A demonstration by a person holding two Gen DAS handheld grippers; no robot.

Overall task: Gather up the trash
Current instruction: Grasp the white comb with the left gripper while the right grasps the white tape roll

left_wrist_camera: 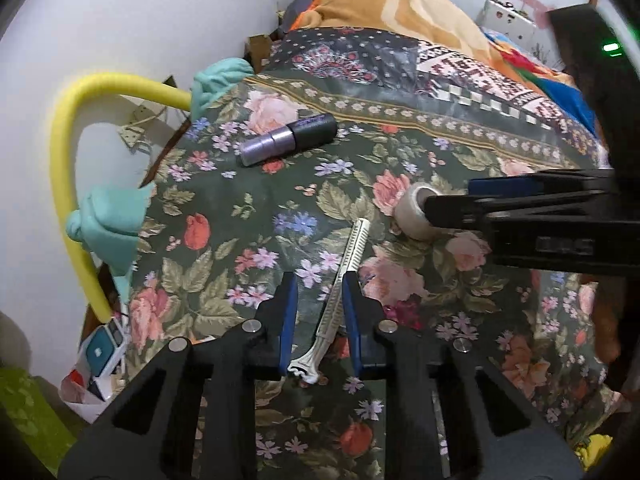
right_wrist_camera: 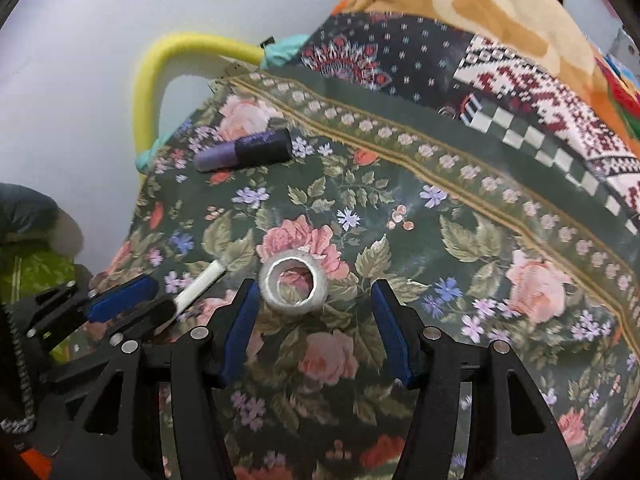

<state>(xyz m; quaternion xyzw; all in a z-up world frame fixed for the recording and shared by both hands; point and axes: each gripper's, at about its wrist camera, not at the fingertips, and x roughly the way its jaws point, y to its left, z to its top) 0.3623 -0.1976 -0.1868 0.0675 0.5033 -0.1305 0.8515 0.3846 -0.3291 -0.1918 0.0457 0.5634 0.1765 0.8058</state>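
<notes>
Here, slim white ribbed razor handle, hollow whitish tape roll

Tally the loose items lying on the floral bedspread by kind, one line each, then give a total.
Purple and black tube: 1
White razor, between the left gripper fingers: 1
Tape roll, ahead of the right gripper: 1
Total: 3
</notes>
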